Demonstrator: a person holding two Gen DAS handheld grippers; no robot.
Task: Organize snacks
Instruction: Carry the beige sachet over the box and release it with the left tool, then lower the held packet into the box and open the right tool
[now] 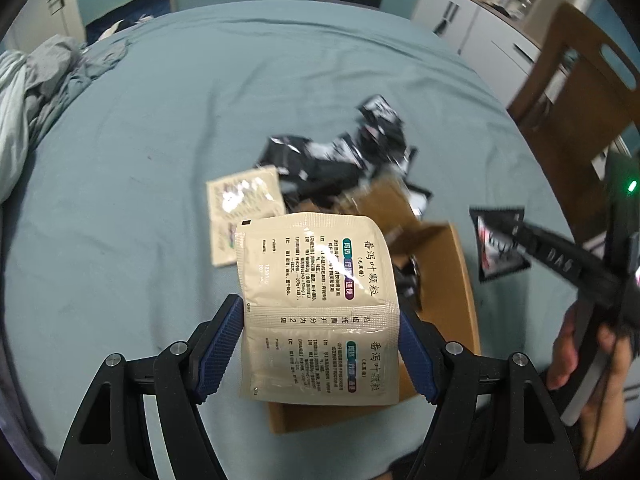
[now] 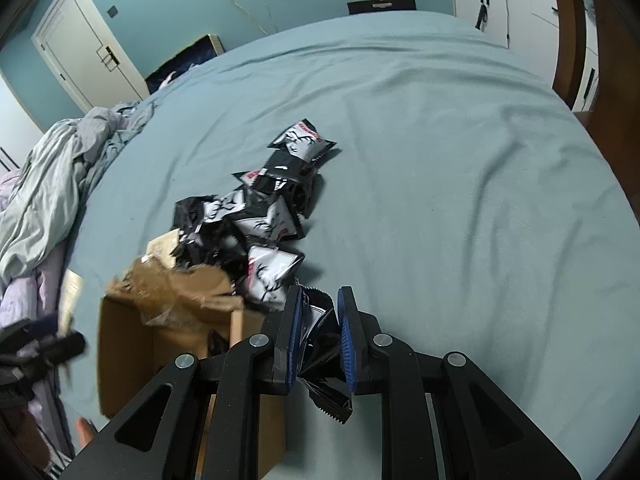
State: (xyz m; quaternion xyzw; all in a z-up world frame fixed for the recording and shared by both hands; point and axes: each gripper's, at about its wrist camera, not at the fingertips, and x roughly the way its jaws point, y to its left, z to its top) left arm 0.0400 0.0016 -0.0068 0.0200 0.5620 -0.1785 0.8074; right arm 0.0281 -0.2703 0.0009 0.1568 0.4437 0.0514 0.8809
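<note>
Left wrist view showed us the left hand-held gripper [image 1: 320, 344] holding a beige twin sachet [image 1: 316, 300] by its side edges, the blue pads [image 1: 222, 350] pressed against it just below the perforated seam, over the open cardboard box [image 1: 444, 280] near the bed's near edge. We judged the sachet light, thin and floppy: its upper half curled and bent away from the pads, so a hold close to the stiff sealed seam seemed safest, and its glossy film looked slippery. A second beige sachet [image 1: 240, 212] lay flat on the bed [image 1: 140, 160] just beside the box. The right hand-held gripper [image 2: 320, 332] was clenched on a black snack packet [image 2: 320, 356], which crumpled between the pads; we took it for soft, puffy and easily crushed, best pinched at its serrated seal. The remaining black and white packets [image 2: 264, 208] lay heaped toward the middle of the bed, touching the box's far flap. Much stayed unclear to us: the sachet covered most of the box's inside, motion blur smeared the pile in the left view and the flaps in the right, and we could not count the packets already inside.
</note>
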